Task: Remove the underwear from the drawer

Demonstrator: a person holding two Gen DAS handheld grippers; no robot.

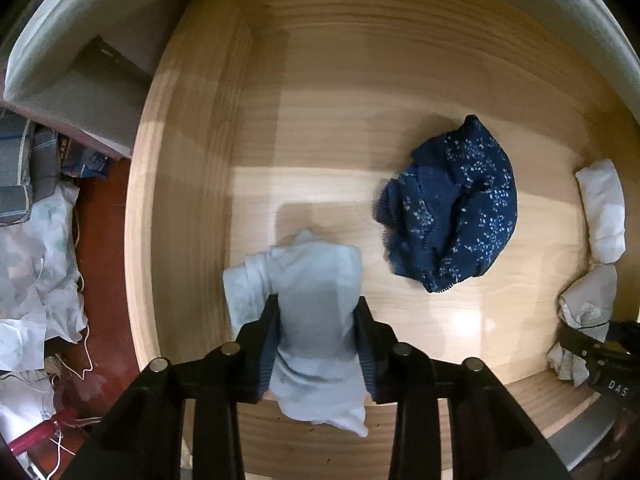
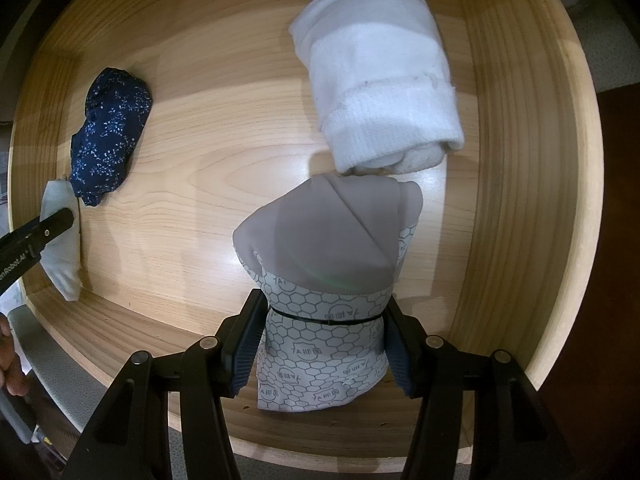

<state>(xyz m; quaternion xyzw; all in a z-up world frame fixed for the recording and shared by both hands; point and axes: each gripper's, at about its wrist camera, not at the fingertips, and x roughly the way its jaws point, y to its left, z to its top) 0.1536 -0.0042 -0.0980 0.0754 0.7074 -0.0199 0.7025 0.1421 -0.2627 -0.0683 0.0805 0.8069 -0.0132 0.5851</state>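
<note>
Left wrist: left tongs (image 1: 318, 312) clench pale briefs (image 1: 316, 280); right tongs (image 2: 322, 320) clench grey pair (image 2: 332, 248); navy pair (image 1: 452, 208) remains in drawer (image 1: 180, 160).

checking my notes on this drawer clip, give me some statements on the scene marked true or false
1. The left gripper is clamped on a pale blue garment. True.
2. The right gripper is empty. False: it grips a grey garment with a hexagon print.
3. The navy floral garment lies loose on the drawer floor. True.
4. The white rolled piece is held by a gripper. False: it lies free in the drawer.
</note>
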